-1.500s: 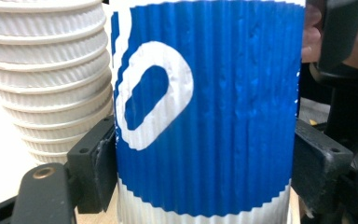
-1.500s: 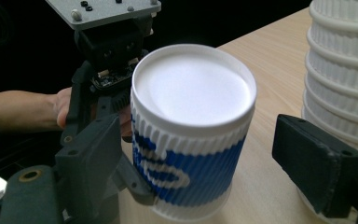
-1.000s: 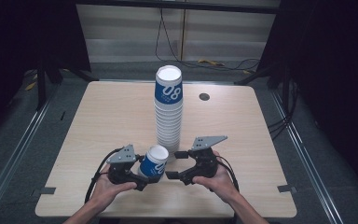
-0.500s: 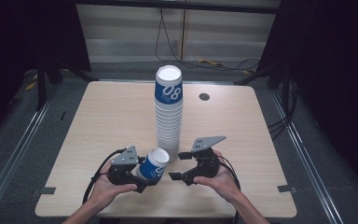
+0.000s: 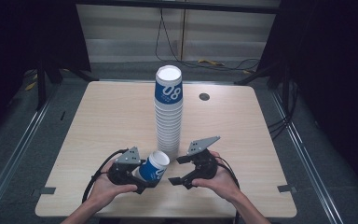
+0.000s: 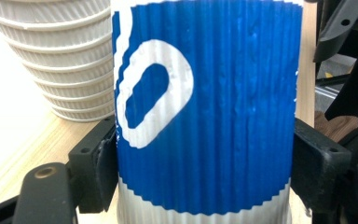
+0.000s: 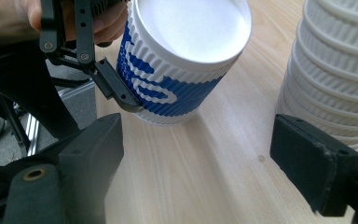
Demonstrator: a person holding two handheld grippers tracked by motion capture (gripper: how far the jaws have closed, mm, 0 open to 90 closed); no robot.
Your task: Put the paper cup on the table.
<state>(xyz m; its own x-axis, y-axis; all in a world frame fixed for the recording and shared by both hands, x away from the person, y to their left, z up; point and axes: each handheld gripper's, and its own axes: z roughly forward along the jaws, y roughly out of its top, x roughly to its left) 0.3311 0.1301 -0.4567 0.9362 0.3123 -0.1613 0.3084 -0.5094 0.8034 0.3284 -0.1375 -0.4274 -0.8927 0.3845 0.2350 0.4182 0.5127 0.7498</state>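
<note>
Pale wooden table [image 5: 98,121] carries a tall stack of ribbed white paper cups [image 5: 168,112], and near its front edge the left gripper [image 5: 142,175] clamps a tilted blue-and-white ribbed paper cup [image 5: 153,167], while the right gripper [image 5: 179,170], jaws wide though just closing slightly, holds nothing beside it.

The cup [image 6: 205,116] looks like ribbed paper, matt, with a blue printed band (white below). The stack of cups [image 5: 168,121] is the same ribbed white paper. The desk [image 5: 98,121] is pale, smooth wood; the fingers [image 7: 314,165] look like matt black plastic.
</note>
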